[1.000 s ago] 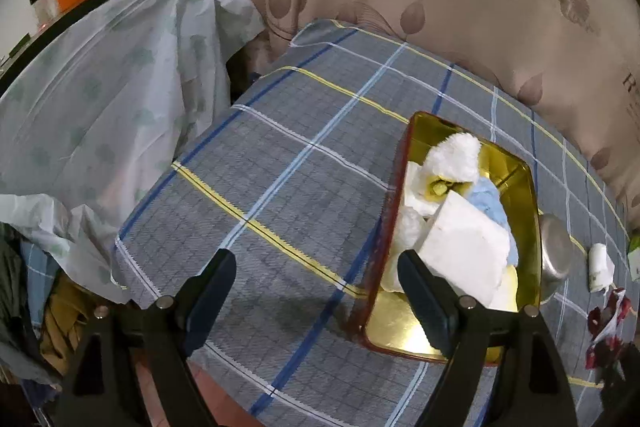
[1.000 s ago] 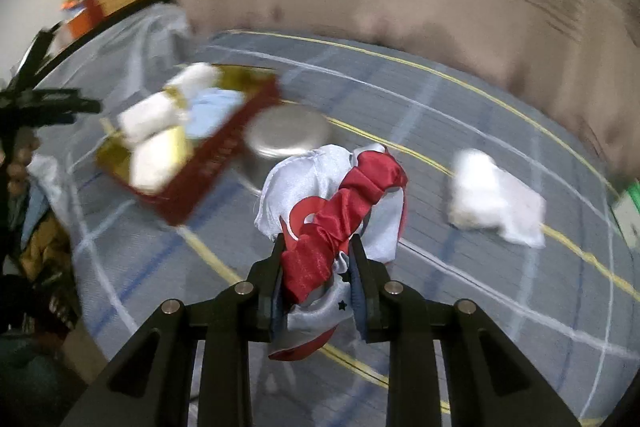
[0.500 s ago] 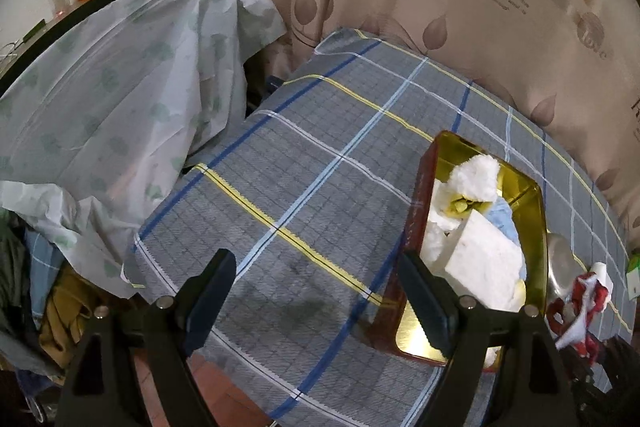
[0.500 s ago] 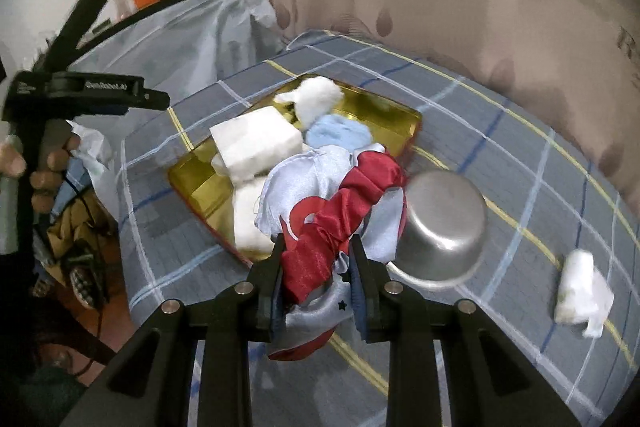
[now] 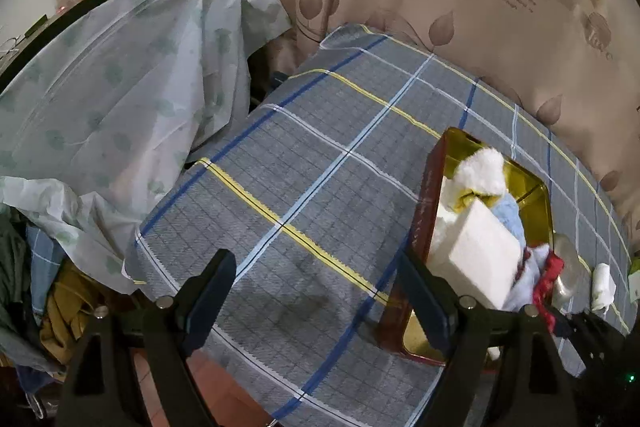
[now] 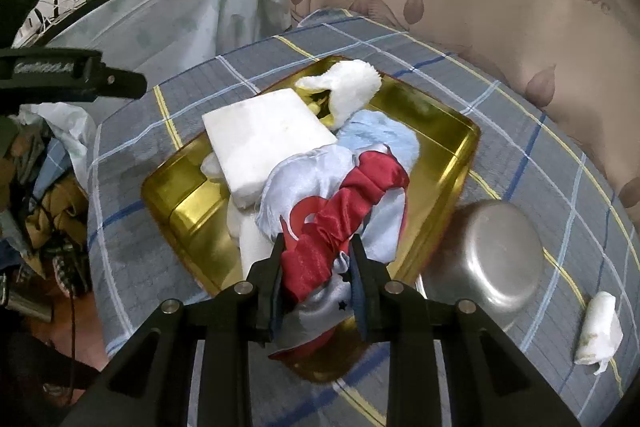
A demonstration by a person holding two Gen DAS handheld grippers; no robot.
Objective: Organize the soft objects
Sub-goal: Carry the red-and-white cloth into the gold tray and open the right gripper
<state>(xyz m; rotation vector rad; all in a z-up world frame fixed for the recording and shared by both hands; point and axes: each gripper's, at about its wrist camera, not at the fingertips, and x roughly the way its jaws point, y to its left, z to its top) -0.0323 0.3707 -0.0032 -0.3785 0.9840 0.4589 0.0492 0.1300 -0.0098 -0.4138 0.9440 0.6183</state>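
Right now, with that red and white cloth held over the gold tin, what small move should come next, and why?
Probably lower a little and let go. The right claw is shut on the red and white cloth, which hangs over the gold tin where the other soft things lie.

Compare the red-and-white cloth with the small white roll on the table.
The cloth is satiny red and pale white; the roll is plain white with faint stains. The cloth is pinched in the right tool over the gold tray; the roll lies free on the tablecloth, beyond the steel bowl. The cloth looks bigger. Both are soft fabric.
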